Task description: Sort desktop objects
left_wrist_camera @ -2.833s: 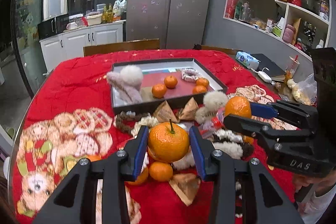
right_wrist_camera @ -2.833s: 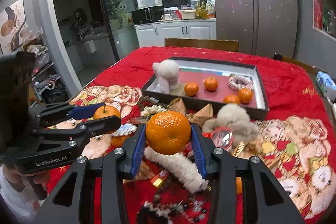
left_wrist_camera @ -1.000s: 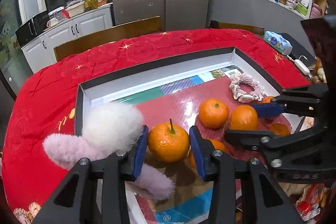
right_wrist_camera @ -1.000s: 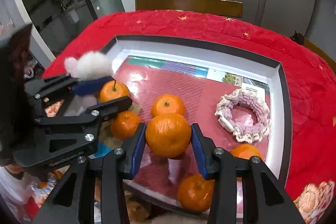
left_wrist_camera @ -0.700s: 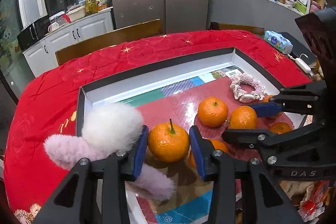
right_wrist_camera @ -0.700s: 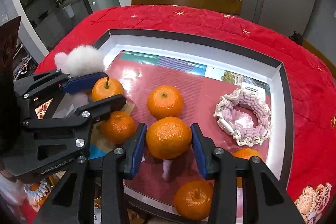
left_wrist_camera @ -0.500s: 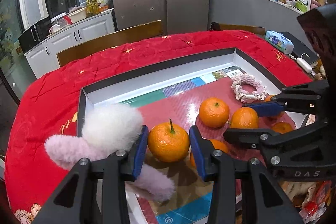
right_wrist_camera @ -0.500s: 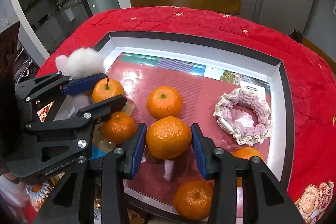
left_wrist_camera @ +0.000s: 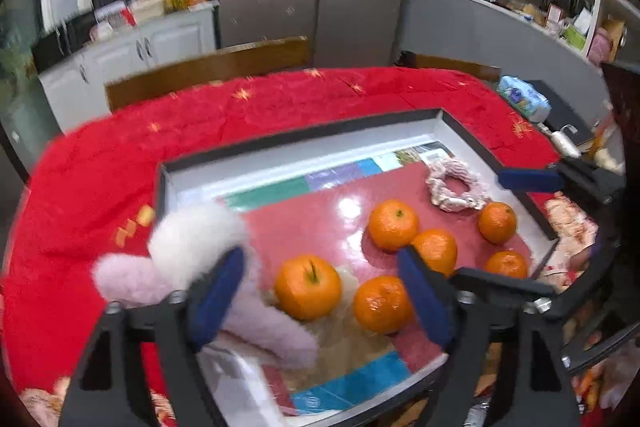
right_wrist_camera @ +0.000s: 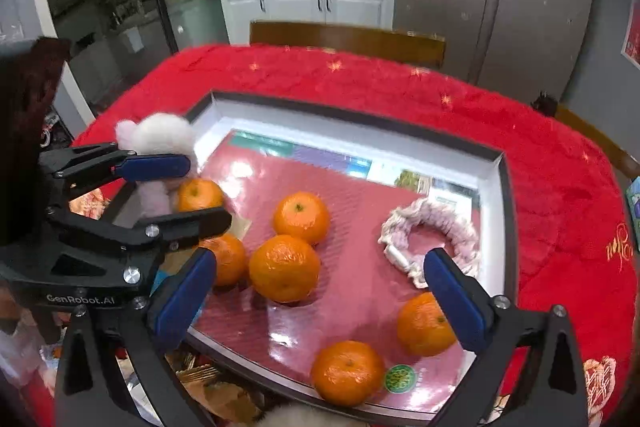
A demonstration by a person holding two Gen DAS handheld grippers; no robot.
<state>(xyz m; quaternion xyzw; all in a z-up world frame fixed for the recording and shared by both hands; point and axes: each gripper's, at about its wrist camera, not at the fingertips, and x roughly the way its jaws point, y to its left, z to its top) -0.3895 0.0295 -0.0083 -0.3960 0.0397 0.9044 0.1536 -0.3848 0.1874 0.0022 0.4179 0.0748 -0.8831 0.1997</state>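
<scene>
A black-rimmed tray (left_wrist_camera: 304,137) (right_wrist_camera: 502,187) on the red tablecloth holds several mandarins. My left gripper (left_wrist_camera: 320,297) is open; the stemmed mandarin (left_wrist_camera: 308,291) lies on the tray floor between its blue pads. My right gripper (right_wrist_camera: 320,293) is open; a large mandarin (right_wrist_camera: 284,268) rests in the tray between its pads. The left gripper also shows in the right wrist view (right_wrist_camera: 176,187), the right gripper's finger in the left wrist view (left_wrist_camera: 528,180). A white and pink fluffy toy (left_wrist_camera: 192,247) (right_wrist_camera: 156,137) lies over the tray's left rim. A pink knitted ring (left_wrist_camera: 456,185) (right_wrist_camera: 432,241) lies in the tray.
Loose items lie on the cloth in front of the tray (right_wrist_camera: 208,383). A wooden chair back (left_wrist_camera: 208,69) (right_wrist_camera: 348,41) stands behind the table. A blue tissue pack (left_wrist_camera: 524,99) and a white cable plug (left_wrist_camera: 562,143) sit at the table's right side.
Both grippers have opened and let go of their mandarins, which now rest on the tray floor. Both grippers have drawn back and up a little.
</scene>
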